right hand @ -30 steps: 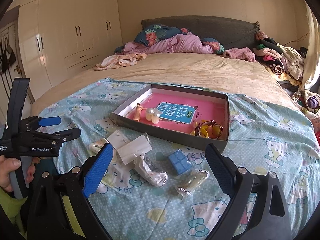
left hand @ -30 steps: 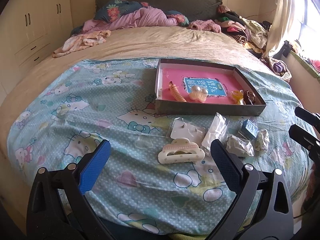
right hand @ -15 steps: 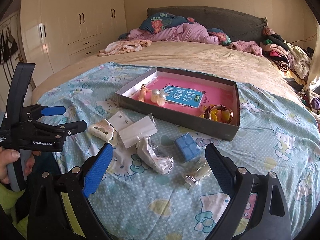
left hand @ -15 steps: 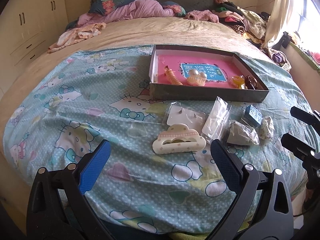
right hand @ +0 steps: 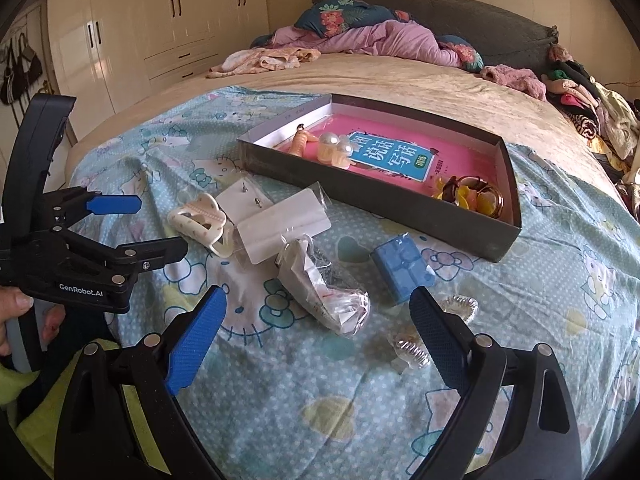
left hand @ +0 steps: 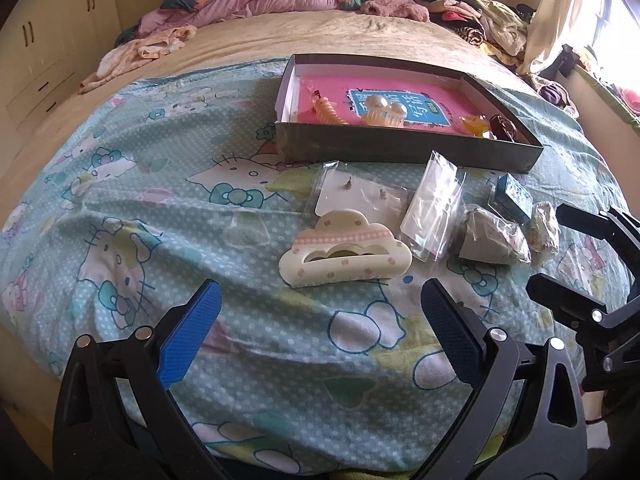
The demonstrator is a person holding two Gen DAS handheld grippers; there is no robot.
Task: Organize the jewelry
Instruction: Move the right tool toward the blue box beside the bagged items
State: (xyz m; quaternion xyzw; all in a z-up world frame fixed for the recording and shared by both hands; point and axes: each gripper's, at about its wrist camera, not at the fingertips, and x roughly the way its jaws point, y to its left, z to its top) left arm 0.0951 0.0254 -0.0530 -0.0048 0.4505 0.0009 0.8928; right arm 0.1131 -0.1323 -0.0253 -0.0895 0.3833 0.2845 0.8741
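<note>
The right hand-held gripper stands with its jaws wide apart and nothing between the pads, though they have just been closing a little; it hangs over the near edge of the bed, just short of a crumpled clear bag and a small blue box. The left hand-held gripper is likewise apart and empty, facing a cream cloud-shaped hair claw that lies a little beyond its pads. The jewelry is split: 5 or 6 loose pieces lie on the Hello Kitty sheet near the front wall of the shallow dark tray, while a pearl clip and some yellow and brown rings already lie inside it. The soft, rumpled sheet is the likely trouble: a pad pressed down could pinch fabric along with a piece, or tip the tray. The slick bags could slide out of a grip or snag a neighbour, since the earring card, flat clear sleeve and claw overlap. The 2 grippers sit near each other and could collide. The right gripper's far pad covers part of a silvery coil, the bags' contents are unreadable, and the tray's near wall hides part of its floor.
</note>
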